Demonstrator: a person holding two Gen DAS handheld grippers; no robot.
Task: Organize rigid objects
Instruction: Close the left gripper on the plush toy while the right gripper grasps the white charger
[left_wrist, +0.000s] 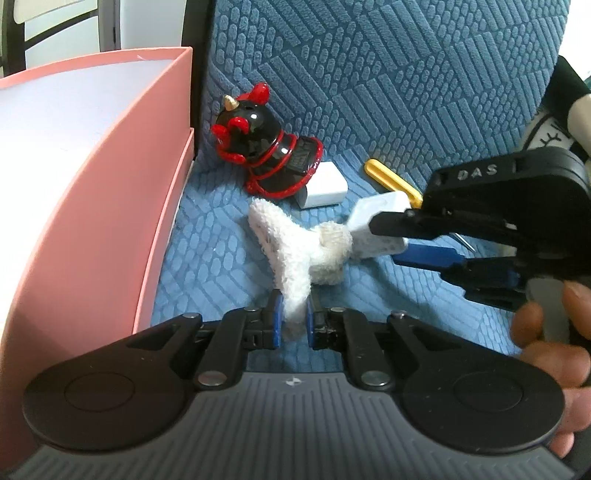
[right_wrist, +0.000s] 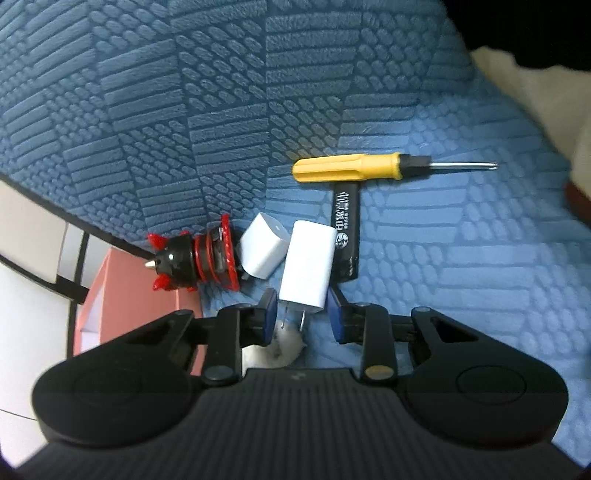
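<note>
Left tool (left_wrist: 294, 317): pinching the white sock (left_wrist: 295, 251), lower centre.
Right tool (right_wrist: 302, 314): spread around the white charger (right_wrist: 308, 267).

The left gripper (left_wrist: 294, 320) points steeply down, its two blue-padded fingers (left_wrist: 276, 314) drawn close together and pinching a strip of white cloth (left_wrist: 295, 273) between them. The right gripper (right_wrist: 302, 313) also slants downward; seen from the left wrist camera it reaches in from the right side, and a bare hand (left_wrist: 550, 354) wraps its handle, fingertips curled round the grip. Its jaws stand partly apart on either side of a white plug (right_wrist: 308, 267), whose prongs point back toward the camera; whether the blue pads (right_wrist: 269, 314) press on the plug cannot be told.
</note>
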